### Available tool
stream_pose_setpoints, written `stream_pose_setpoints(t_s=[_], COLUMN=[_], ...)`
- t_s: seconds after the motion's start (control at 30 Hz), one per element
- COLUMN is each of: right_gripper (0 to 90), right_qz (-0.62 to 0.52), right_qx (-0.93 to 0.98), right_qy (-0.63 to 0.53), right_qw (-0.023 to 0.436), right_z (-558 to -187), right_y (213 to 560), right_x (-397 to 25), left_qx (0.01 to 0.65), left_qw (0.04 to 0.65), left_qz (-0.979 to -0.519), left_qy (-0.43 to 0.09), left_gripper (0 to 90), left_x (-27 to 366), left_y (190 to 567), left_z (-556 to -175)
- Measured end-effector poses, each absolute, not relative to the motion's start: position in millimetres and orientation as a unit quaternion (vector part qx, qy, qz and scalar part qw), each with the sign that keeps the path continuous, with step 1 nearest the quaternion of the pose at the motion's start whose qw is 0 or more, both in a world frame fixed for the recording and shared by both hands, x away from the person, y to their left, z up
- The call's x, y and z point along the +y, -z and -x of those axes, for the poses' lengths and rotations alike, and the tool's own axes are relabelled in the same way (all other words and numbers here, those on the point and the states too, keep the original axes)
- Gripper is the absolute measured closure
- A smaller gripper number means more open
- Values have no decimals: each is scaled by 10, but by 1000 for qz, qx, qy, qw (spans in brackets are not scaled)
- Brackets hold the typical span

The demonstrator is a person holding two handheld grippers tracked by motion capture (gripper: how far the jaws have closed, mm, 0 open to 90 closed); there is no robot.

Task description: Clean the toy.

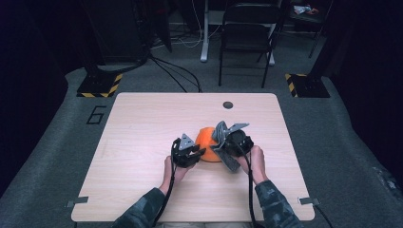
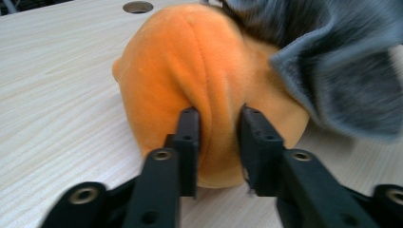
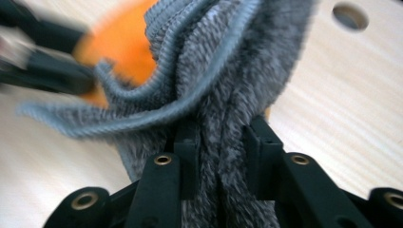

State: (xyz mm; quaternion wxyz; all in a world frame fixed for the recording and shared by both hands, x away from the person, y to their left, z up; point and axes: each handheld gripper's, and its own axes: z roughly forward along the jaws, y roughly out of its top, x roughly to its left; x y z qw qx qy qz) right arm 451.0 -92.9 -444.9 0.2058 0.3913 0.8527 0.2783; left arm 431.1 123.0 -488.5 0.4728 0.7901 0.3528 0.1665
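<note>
An orange plush ball (image 1: 207, 142) lies near the middle of the wooden table (image 1: 142, 128). In the left gripper view the orange plush ball (image 2: 190, 71) bulges between the jaws, and my left gripper (image 2: 217, 116) is shut on a fold of it. A grey fuzzy cloth (image 1: 224, 142) drapes against the ball's right side. My right gripper (image 3: 221, 128) is shut on the grey fuzzy cloth (image 3: 228, 71), bunched between its jaws. In the high view my left gripper (image 1: 199, 153) sits left of the ball and my right gripper (image 1: 222, 142) on its right.
A round hole (image 1: 228, 105) sits near the table's far edge. A black folding chair (image 1: 247, 33) stands on the grey floor behind the table. Bare tabletop spreads to the left and right of the hands.
</note>
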Motion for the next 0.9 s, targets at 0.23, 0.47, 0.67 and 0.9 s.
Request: stream_pose_setpoints(t_s=[0.23, 0.47, 0.67, 0.9], right_gripper=[675, 577, 596, 712], right_qz=[-405, -414, -410, -413], right_qx=[846, 844, 841, 819], right_qy=[-292, -290, -309, -348], right_qw=[188, 181, 170, 192], right_z=[-4539, -4540, -4567, -4526], right_y=[4494, 4546, 4584, 4376], right_x=[-1025, -1023, -1065, -1119], left_qx=[352, 352, 347, 343], left_qw=[460, 439, 443, 462], left_qz=[-793, -801, -800, -790], left_qy=[-189, -201, -207, -211], left_gripper=[400, 546, 741, 798], left_x=[1236, 1166, 1163, 1175], left_y=[4841, 4954, 4966, 4841], left_z=[-4229, -4252, -4241, -4210])
